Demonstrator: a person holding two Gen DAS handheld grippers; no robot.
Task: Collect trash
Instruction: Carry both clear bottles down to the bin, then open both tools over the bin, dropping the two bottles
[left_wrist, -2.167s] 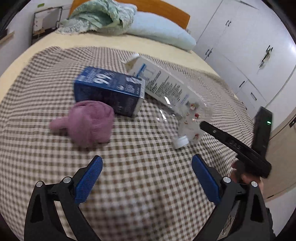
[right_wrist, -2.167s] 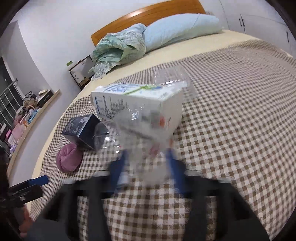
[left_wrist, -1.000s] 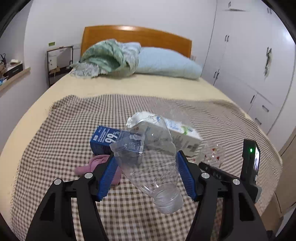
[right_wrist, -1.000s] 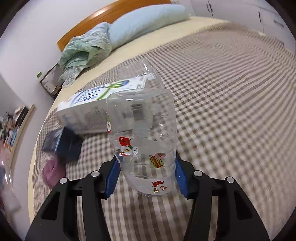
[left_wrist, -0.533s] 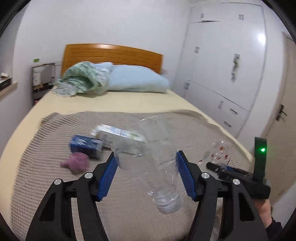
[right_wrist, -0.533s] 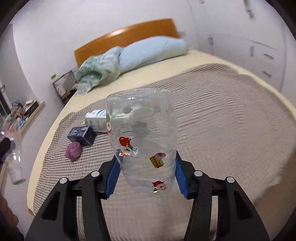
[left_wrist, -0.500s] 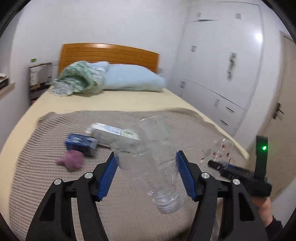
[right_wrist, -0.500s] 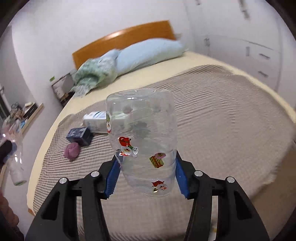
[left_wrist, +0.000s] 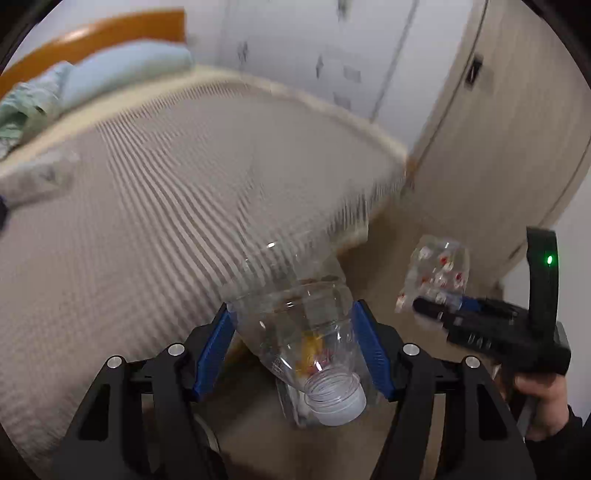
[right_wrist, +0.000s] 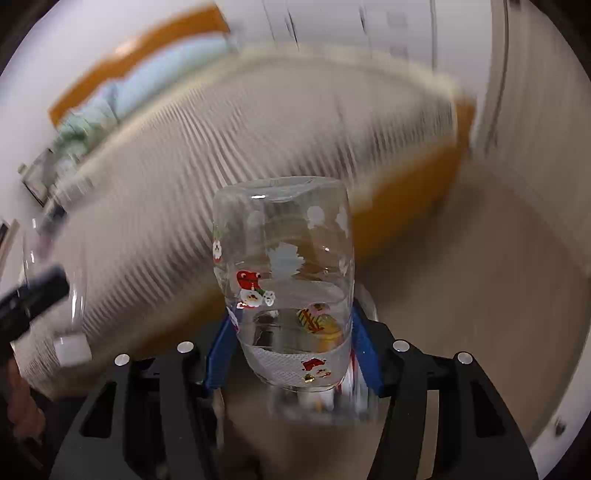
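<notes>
Two bottles, one per gripper: left gripper clamps a clear bottle, neck toward the camera; right gripper's jaws are opening around the sticker bottle, base pointing away, floor beneath both.

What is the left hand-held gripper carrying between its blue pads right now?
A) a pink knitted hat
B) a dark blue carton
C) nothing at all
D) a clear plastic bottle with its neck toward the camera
D: in the left wrist view the clear plastic bottle sits between the blue pads of the left hand-held gripper, its threaded neck and whitish mouth nearest the camera.
</notes>
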